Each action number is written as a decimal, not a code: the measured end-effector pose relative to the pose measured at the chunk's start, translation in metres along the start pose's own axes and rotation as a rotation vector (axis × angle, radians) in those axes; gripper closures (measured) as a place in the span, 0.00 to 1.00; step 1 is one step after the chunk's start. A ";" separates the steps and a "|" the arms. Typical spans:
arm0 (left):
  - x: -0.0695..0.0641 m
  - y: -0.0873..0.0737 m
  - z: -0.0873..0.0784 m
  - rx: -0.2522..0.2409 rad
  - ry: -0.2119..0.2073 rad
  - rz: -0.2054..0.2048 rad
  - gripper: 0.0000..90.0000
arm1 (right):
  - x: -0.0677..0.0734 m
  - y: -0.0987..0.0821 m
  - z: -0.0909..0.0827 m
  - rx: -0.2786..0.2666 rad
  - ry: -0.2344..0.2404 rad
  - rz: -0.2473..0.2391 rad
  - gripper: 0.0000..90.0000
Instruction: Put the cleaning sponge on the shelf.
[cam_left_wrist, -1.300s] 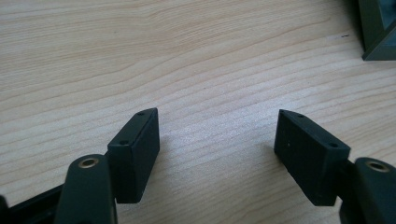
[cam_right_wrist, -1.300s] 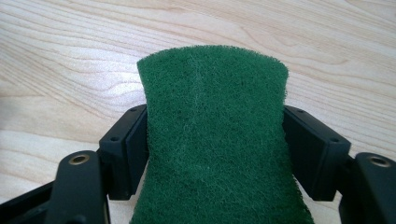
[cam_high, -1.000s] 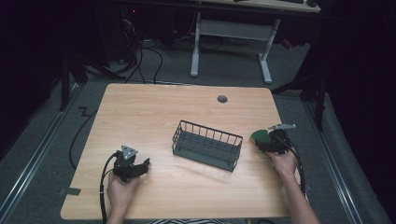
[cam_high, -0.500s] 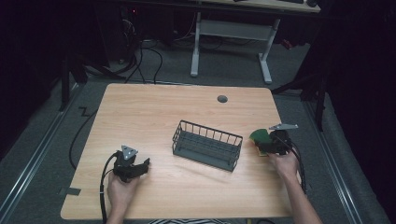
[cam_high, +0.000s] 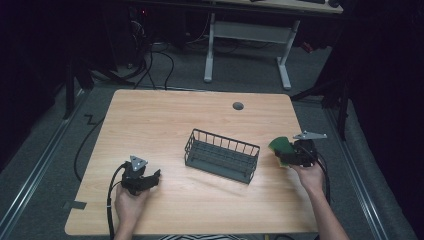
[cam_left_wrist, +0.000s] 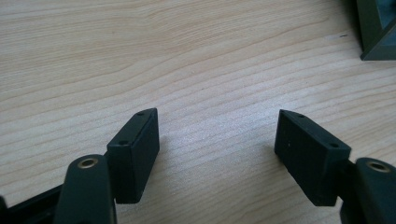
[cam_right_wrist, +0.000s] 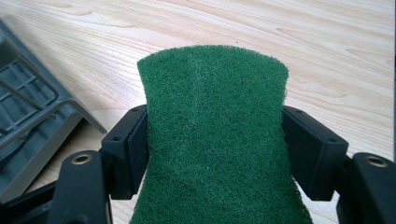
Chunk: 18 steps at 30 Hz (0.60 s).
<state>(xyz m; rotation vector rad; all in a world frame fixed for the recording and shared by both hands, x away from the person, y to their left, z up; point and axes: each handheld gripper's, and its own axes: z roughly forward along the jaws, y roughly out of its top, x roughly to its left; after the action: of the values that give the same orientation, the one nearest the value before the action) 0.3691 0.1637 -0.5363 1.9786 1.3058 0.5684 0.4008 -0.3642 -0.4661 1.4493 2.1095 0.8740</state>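
Note:
A green scouring sponge (cam_right_wrist: 215, 140) with a yellow underside (cam_high: 281, 147) is pinched between the jaws of my right gripper (cam_high: 290, 155), held a little above the table just right of the dark wire basket (cam_high: 222, 155). Its sides are squeezed inward by the pads (cam_right_wrist: 133, 149). In the right gripper view the basket's corner (cam_right_wrist: 32, 126) lies to the left. My left gripper (cam_high: 150, 178) rests low over the table at the front left, jaws wide apart with bare wood between them (cam_left_wrist: 215, 144).
The wooden table (cam_high: 165, 120) has a round cable grommet (cam_high: 238, 106) near its far edge. Another desk frame (cam_high: 250, 35) and cables (cam_high: 150, 55) stand on the floor beyond. A corner of the basket (cam_left_wrist: 378, 32) lies at the top right of the left gripper view.
My right gripper has risen a little with the sponge in it, drifting slightly away from the front edge. The left gripper has stayed put.

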 end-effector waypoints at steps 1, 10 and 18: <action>0.000 0.000 0.000 0.000 0.000 0.000 0.35 | 0.000 0.001 -0.002 -0.002 0.000 -0.001 0.34; 0.000 0.000 0.000 0.000 0.000 0.000 0.35 | 0.007 0.011 -0.019 -0.036 0.020 -0.040 0.34; 0.000 0.000 0.000 0.000 -0.001 0.001 0.35 | 0.021 0.027 -0.035 -0.075 0.048 -0.087 0.34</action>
<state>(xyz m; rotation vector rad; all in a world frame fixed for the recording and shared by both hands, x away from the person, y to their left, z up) 0.3690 0.1637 -0.5362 1.9797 1.3045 0.5679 0.3879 -0.3468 -0.4225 1.3019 2.1338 0.9525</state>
